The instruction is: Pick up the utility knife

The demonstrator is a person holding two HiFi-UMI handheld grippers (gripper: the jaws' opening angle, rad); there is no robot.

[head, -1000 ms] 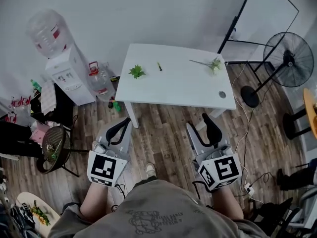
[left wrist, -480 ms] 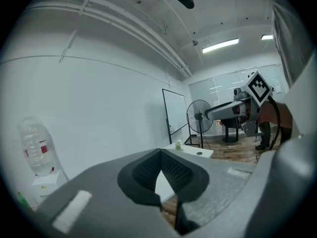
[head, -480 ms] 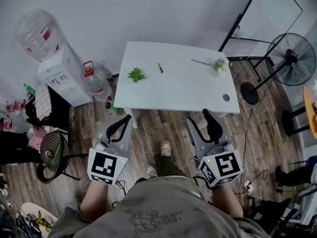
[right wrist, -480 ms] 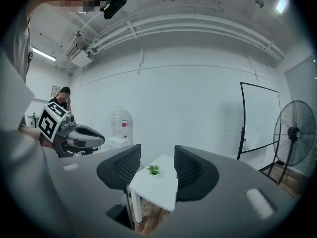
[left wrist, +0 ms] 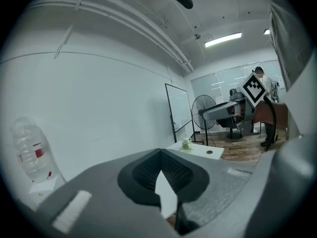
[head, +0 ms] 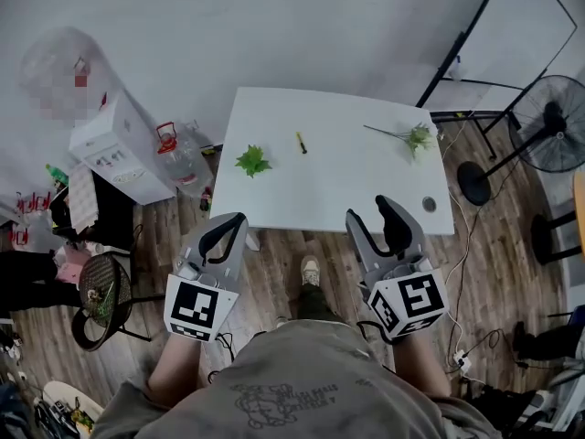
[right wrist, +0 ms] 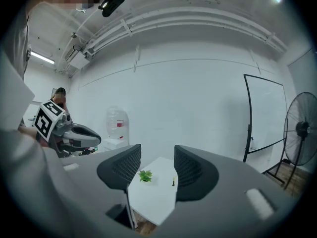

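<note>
The utility knife point(head: 301, 142), small, yellow and black, lies on the white table point(head: 347, 181) near its far middle. It also shows in the right gripper view, where the knife point(right wrist: 173, 183) appears between the jaws, far off. Both grippers hang over the wooden floor short of the table's near edge. My left gripper point(head: 227, 230) has its pads meeting at the tips with nothing held, and its own view shows the left gripper point(left wrist: 159, 153) the same way. My right gripper point(head: 377, 219) stands open and empty, as the right gripper point(right wrist: 156, 167) does in its view.
A green leaf sprig point(head: 253, 161) lies left of the knife and a flower stem point(head: 413, 137) at the table's far right. A water dispenser point(head: 110, 144) stands to the left. A whiteboard stand point(head: 462, 48) and a fan point(head: 553, 135) stand to the right. Cables point(head: 457, 282) run across the floor.
The person has stepped toward the table, which now sits closer and lower in the head view. Both grippers keep their pose, left shut and right open.
</note>
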